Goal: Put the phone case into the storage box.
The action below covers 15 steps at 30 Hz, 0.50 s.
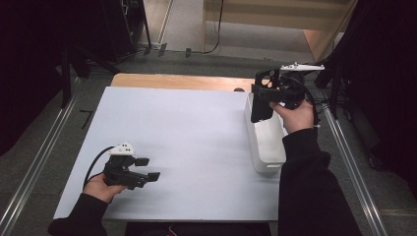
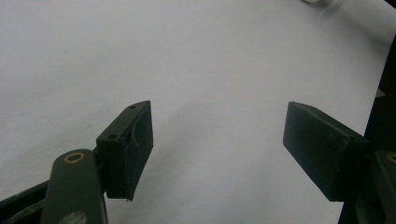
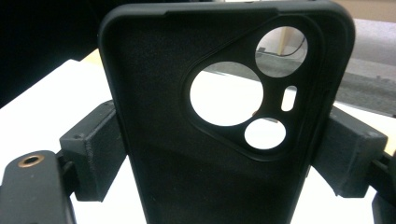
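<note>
- The right gripper (image 1: pixel 268 98) holds a black phone case (image 3: pixel 219 130) above the far end of the white tray (image 1: pixel 268 147), at the right side of the table (image 1: pixel 187 132).
- In the right gripper view, its two jaws pinch the case by its long edges, one pad on each side, below the camera cut-outs. The hollow inner side of the case faces the camera.
- The left gripper (image 1: pixel 147 169) waits low over the near left part of the table, its jaws spread with nothing between them.
- The step in hand seems to be to carry the case away from the tray, or into it; the high view is too dark there to say which.
- To do it well, keep the squeeze light and steady: such a case is probably soft and may bow or slip out if it is pressed hard.
- Move it level and slowly, clear of the tray wall, and lower it flat before the jaws let go.
- If a second grip is needed, the left gripper should take a free edge, well apart from the right pads.
</note>
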Available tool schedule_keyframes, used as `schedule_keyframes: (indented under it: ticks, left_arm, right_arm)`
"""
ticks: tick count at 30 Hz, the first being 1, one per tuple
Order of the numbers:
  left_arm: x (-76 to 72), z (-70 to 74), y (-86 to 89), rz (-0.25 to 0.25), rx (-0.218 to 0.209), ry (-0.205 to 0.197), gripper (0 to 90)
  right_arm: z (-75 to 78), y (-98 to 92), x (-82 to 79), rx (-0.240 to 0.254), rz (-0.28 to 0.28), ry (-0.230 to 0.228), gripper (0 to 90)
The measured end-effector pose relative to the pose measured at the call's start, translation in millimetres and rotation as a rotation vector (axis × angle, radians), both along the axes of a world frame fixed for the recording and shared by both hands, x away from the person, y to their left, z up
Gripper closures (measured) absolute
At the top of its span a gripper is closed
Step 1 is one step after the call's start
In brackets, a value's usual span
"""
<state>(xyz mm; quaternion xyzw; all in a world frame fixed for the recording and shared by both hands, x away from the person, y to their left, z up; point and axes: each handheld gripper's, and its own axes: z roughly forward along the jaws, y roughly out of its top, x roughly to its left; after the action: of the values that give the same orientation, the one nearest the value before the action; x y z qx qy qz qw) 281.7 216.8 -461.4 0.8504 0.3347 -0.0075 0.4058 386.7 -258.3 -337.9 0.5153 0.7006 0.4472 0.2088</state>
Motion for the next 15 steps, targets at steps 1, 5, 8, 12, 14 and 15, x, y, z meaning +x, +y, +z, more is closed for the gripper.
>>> schedule_keyframes:
  ticks: [1,5,8,12,14,15]
  left_arm:
    - [-0.3,0.0,-0.5,-0.001,-0.004,0.004,24.0]
    - [-1.4,-0.4,-2.2,-0.015,0.001,0.000,24.0]
    - [-1.2,-0.7,-2.0,-0.016,-0.005,0.005,24.0]
    - [-0.7,-0.6,-1.6,-0.013,-0.004,0.008,24.0]
    - [-0.6,-0.6,-1.5,-0.013,-0.004,0.008,24.0]
    - [-0.6,-0.6,-1.4,-0.014,-0.002,0.010,24.0]
  right_arm:
    - [0.0,0.4,1.7,0.000,-0.007,-0.004,12.0]
    - [-0.7,0.3,9.6,-0.007,-0.032,-0.005,12.0]
    - [-1.8,-2.6,15.9,-0.001,-0.045,-0.007,12.0]
    - [-2.2,-5.2,23.7,-0.009,-0.066,-0.010,12.0]
    - [-1.9,-6.5,29.4,-0.015,-0.079,-0.007,12.0]
    - [-1.7,-6.9,31.1,-0.008,-0.083,-0.004,12.0]
